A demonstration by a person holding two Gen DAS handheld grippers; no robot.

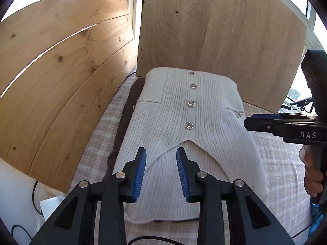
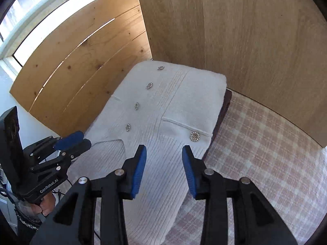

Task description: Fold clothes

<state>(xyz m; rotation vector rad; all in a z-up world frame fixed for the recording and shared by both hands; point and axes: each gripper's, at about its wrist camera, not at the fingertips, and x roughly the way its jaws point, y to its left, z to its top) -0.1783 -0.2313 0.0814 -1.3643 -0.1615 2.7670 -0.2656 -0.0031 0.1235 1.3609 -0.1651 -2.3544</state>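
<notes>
A cream ribbed knit cardigan (image 1: 179, 110) with sparkly round buttons lies folded on top of a dark garment (image 1: 122, 122) on the checked cloth. It also shows in the right wrist view (image 2: 167, 106). My left gripper (image 1: 161, 153) is open and empty, just above the cardigan's near hem. My right gripper (image 2: 164, 150) is open and empty over the cardigan's near right part, below the pocket button (image 2: 194, 136). The right gripper shows from the side in the left wrist view (image 1: 248, 123). The left gripper shows in the right wrist view (image 2: 78, 139).
A pink and white checked cloth (image 2: 265, 143) covers the surface. Pine boards (image 1: 61, 71) stand at the left and an oak panel (image 1: 220, 26) at the back, close behind the cardigan. Cables (image 1: 36, 200) lie at the lower left.
</notes>
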